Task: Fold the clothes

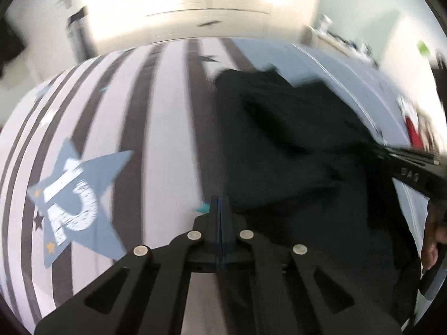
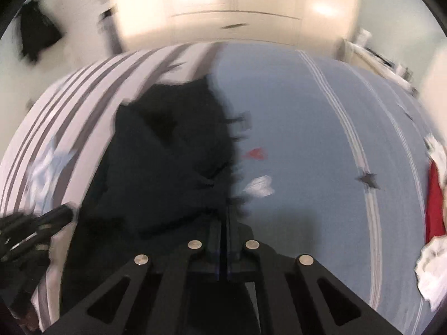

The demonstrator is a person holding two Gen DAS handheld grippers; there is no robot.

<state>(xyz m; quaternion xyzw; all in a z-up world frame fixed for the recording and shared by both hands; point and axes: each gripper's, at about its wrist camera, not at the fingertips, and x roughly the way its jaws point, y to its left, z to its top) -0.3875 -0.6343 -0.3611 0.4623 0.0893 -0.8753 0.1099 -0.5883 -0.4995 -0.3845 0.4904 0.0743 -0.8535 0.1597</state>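
A black garment (image 1: 293,139) lies crumpled on the bed, across the seam between the striped cover and the blue one. My left gripper (image 1: 220,203) is shut, its tips pinching the garment's left edge. From the right comes my right gripper (image 1: 375,148), held by a hand (image 1: 433,237). In the right wrist view the garment (image 2: 167,153) fills the middle left. There my right gripper (image 2: 226,215) is shut on its near right edge. The left gripper (image 2: 71,209) shows at that view's left, at the garment's other side. Both views are blurred.
The bed has a white and grey striped cover with a blue star (image 1: 75,195) and a plain blue cover (image 2: 307,125). A red cloth (image 2: 434,203) and a white cloth (image 2: 430,273) lie at the right edge. Cream wardrobe doors (image 2: 237,5) stand behind.
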